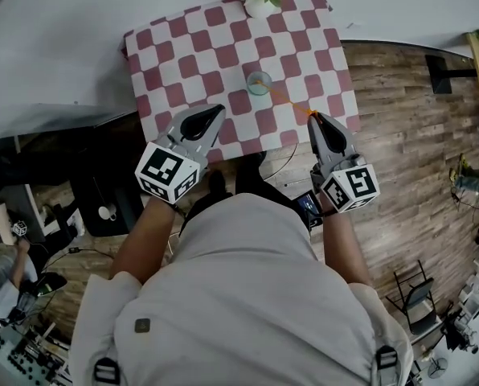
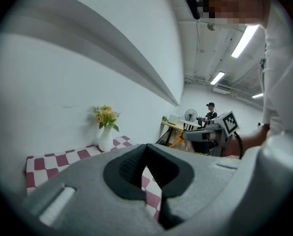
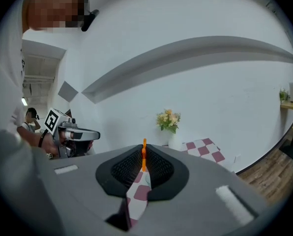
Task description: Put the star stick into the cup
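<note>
As right gripper view shows, tool pinches stick.

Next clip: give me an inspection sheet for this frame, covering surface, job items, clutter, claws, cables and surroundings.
Surface: table under a red and white checked cloth, against a white wall.
Job's things: clear cup upright mid-table; orange star stick slants from the right claw toward the cup's rim, not seen inside.
Clutter: vase of flowers at the far edge.
Grippers: right claw shut on the star stick; left claw shut, empty, over the near side.
Cables: dark lead at lower left.
Surroundings: wood floor, folding chair, another person.
</note>
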{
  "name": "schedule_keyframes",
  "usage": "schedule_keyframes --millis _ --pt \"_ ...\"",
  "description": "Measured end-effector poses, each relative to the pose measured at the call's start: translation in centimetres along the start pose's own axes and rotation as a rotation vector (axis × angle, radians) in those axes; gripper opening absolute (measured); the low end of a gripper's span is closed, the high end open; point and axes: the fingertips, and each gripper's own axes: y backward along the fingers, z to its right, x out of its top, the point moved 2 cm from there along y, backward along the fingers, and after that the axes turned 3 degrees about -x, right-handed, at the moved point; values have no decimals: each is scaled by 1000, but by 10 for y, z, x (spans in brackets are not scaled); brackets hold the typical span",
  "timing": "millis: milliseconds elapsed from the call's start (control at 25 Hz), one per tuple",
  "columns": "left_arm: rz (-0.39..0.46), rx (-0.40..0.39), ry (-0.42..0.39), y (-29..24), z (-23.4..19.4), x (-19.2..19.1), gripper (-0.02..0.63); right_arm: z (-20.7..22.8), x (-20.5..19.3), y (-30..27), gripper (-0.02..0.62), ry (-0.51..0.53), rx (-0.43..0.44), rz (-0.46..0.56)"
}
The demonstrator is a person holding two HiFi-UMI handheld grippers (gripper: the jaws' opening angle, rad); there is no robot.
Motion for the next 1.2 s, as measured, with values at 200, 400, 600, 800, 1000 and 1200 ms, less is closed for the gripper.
schedule_keyframes --millis 200,400,600,800,1000,1200 --pt "-24 8 22 -23 -12 -8 5 20 -19 -23 29 5 19 -69" --pt "-55 18 49 -41 -22 -22 5 28 -38 -43 29 23 50 -131" --pt "-82 28 75 -52 -27 -35 5 32 -51 -57 29 40 74 -179" --pt "-92 39 90 -59 -30 -40 5 33 -61 -67 31 58 98 -215" --pt "-102 50 109 -58 -29 -48 5 33 -68 -74 34 58 115 -237" --pt "-105 57 120 -57 -30 -53 5 30 -71 -78 43 66 131 -248"
